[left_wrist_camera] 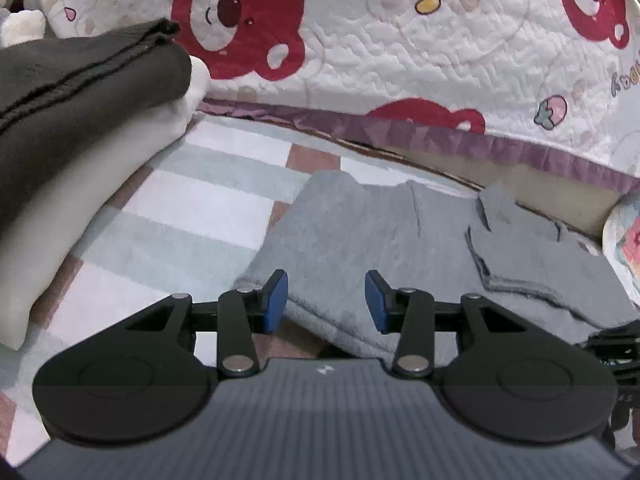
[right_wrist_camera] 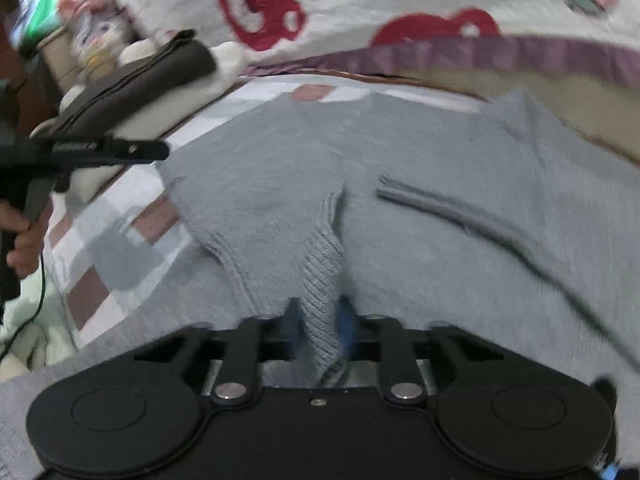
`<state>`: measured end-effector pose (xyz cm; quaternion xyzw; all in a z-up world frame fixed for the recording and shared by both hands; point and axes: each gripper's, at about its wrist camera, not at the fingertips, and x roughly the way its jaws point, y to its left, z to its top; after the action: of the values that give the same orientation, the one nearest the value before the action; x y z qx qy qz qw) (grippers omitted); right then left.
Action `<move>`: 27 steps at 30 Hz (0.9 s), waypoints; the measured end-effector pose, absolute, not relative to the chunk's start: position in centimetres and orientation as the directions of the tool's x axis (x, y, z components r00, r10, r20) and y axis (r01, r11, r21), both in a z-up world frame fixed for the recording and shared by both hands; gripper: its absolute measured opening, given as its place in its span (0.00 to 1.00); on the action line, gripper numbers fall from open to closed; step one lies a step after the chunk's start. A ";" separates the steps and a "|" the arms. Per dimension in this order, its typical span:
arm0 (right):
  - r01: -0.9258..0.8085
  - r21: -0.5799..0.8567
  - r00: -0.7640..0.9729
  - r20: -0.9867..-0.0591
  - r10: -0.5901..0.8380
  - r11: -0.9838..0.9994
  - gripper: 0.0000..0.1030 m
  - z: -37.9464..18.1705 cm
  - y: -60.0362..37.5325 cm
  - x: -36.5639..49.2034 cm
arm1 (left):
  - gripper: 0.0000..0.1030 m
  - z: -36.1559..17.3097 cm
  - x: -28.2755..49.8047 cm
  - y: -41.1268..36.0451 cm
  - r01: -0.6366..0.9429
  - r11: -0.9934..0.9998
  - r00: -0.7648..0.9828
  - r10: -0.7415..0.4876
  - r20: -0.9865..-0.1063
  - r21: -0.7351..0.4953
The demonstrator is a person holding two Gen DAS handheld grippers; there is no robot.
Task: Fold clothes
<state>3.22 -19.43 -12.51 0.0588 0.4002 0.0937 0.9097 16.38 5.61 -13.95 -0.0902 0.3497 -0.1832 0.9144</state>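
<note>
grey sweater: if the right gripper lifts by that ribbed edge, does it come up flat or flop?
Likely flops: the grey sweater is soft knit, already rumpled. The ribbed edge bunches in the right gripper, so it probably stretches. The left gripper is open, so the far side would drag.

One grey sweater (right_wrist_camera: 420,240) — two folded garments stacked (left_wrist_camera: 80,92) — one quilt (left_wrist_camera: 400,40), one checked mat (left_wrist_camera: 192,200)

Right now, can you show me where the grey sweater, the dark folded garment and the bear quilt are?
Grey sweater (right_wrist_camera: 320,280): right wrist view, on the ribbed cuff.
Dark folded garment (left_wrist_camera: 80,80): left wrist view, on its top face.
Bear quilt (left_wrist_camera: 440,60): left wrist view, on plain white quilting.
</note>
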 end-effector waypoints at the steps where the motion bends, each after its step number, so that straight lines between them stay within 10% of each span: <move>1: -0.128 0.153 0.690 -0.696 0.199 0.980 0.15 -11.7 -19.4 3.2 | 0.40 -13.9 16.4 5.5 0.273 0.919 0.695 -0.393 -0.603 -0.285; 10: 0.014 -0.027 0.859 -0.512 -0.026 1.000 0.15 -2.9 -25.3 3.0 | 0.43 -12.9 16.4 5.5 0.278 0.875 0.677 -0.471 -0.565 -0.396; 27: 0.332 -0.021 0.831 -0.467 -0.302 0.943 0.14 -1.4 -34.4 -1.0 | 0.44 -15.3 15.8 -0.1 0.462 0.829 0.537 -0.544 -0.644 -0.315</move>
<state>-1.02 -34.41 -1.42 0.0306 0.2387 -0.1658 0.9564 15.84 -0.10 -15.32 -0.0532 0.3855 -0.2876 0.8751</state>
